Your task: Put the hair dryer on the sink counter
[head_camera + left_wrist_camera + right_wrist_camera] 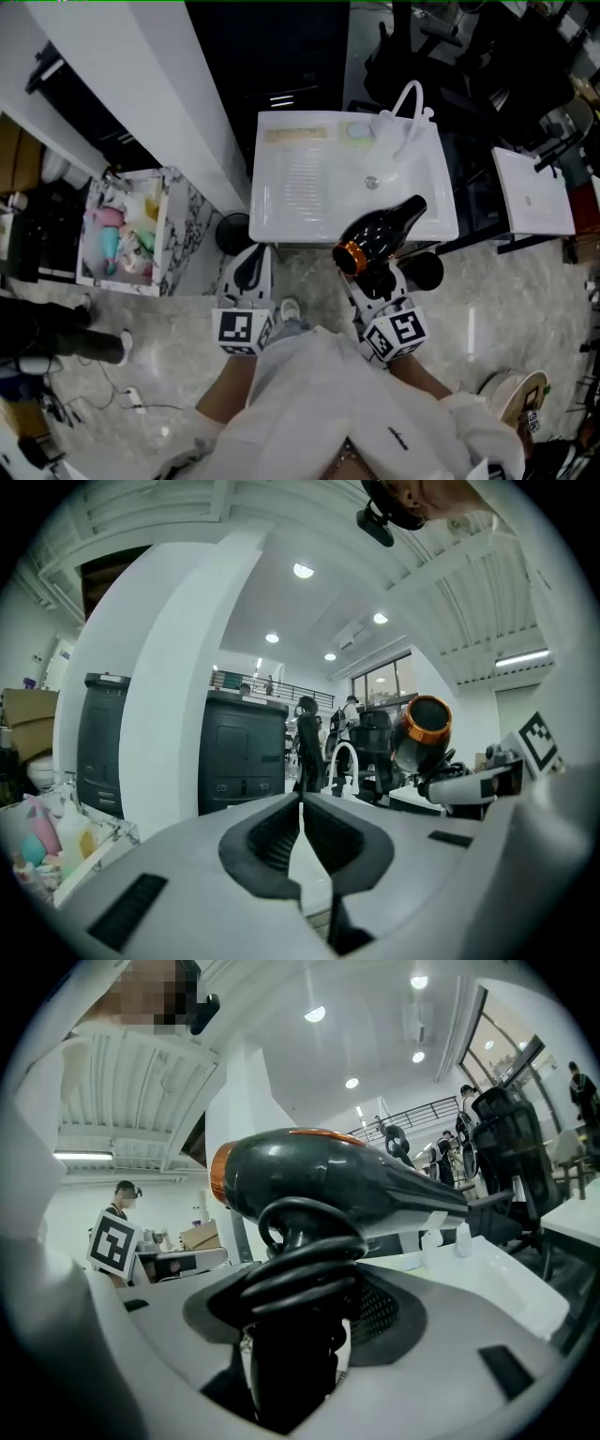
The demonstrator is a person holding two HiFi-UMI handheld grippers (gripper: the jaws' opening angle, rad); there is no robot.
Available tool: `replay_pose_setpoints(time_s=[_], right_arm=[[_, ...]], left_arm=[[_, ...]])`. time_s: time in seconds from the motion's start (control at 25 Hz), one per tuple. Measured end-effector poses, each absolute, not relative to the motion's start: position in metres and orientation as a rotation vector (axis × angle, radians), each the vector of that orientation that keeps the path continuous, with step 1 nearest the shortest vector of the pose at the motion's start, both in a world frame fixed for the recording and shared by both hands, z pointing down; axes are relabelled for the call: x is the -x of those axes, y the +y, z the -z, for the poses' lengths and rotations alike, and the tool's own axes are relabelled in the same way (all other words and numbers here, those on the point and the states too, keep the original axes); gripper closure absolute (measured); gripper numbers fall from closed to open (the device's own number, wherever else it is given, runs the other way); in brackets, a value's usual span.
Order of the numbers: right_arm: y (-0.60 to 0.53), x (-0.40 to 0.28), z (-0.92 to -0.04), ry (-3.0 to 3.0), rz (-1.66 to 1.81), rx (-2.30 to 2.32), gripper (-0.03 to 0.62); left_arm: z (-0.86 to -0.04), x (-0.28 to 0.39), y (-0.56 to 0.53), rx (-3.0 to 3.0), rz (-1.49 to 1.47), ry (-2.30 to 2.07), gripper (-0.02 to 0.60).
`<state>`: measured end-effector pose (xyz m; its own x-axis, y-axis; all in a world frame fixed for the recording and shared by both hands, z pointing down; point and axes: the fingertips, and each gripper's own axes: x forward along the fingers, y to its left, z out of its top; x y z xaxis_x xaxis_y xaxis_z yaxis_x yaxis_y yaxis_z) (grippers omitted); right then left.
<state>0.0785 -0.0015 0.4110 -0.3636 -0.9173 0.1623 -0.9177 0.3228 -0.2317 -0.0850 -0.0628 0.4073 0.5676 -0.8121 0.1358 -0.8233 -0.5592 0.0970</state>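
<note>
The hair dryer [380,234] is off the bench [281,220], carried in the air just in front of its near right edge. Its black barrel slants up over that edge and its orange-ringed rear end points back toward the person. The right hand-held gripper [373,279] is clamped on the handle, where the cord [300,1260] is wound in several loops, so its jaws stand fairly wide around handle and cord together. The dryer looks rigid and moderately heavy toward the barrel, with a glossy shell that would likely slip. The cord-wrapped handle is probably the surest place to hold it, though the loops may shift under the pads. The left hand-held gripper [251,272] hangs in front of the bench's near left corner with its pads met and nothing between them. The bench holds a basin [375,173] with a white faucet [408,108] behind it. A small green dish [358,131] sits at the back rim; what is in it is too small to tell. Left of the bench, a clear box [161,234] is stuffed with pink, teal and yellow items.
</note>
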Motion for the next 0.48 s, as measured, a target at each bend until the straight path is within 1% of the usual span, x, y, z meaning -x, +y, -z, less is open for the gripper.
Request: replay_pose_setpoints(time_s=[0.48], right_arm=[[-0.068,-0.034,-0.429,-2.447,-0.491,-1.85,0.312]], left_arm=[[-0.422,0.126,-0.146,-2.685,-0.131,-1.286,0.548]])
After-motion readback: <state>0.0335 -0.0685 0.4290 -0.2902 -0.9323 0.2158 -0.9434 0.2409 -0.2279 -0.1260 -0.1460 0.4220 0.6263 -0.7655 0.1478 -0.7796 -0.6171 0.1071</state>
